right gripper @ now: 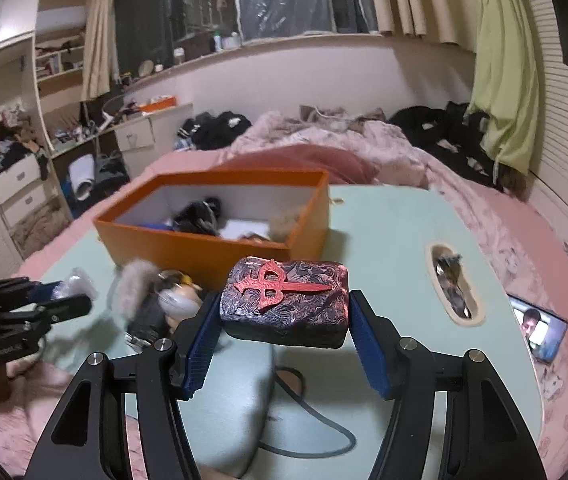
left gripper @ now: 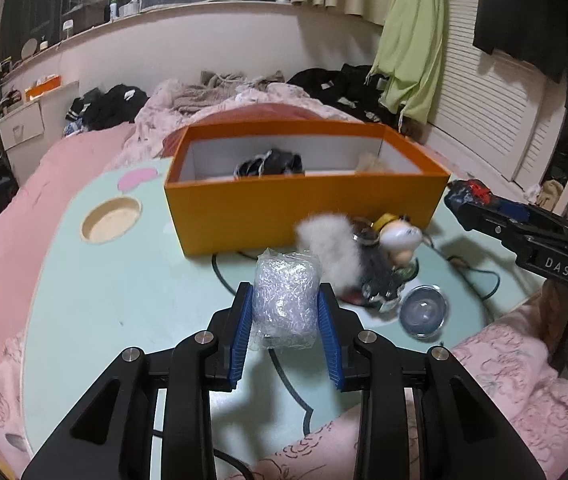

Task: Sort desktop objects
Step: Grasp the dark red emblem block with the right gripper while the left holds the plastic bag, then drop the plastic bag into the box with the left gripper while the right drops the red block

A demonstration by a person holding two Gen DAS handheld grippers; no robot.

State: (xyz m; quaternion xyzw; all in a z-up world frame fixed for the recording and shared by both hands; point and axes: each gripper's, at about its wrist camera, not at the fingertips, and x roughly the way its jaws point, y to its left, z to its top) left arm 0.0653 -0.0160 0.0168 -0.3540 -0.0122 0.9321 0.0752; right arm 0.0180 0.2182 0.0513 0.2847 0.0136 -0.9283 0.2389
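My left gripper (left gripper: 285,307) is shut on a clear plastic bag of small white bits (left gripper: 284,298) and holds it above the pale green table (left gripper: 124,288). My right gripper (right gripper: 284,312) is shut on a dark block with a red emblem (right gripper: 286,304); it also shows at the right of the left wrist view (left gripper: 469,196). An open orange box (left gripper: 304,204) stands at the back of the table with dark items inside, also in the right wrist view (right gripper: 212,236). A fluffy plush pile with a small figure (left gripper: 364,256) lies in front of the box.
A small round glass dish (left gripper: 424,312) sits to the right of the plush pile. A cup hole (left gripper: 111,219) is sunk into the table at the left. A phone (right gripper: 540,330) lies on the pink bedding at the right. A black cable (right gripper: 308,420) runs over the table.
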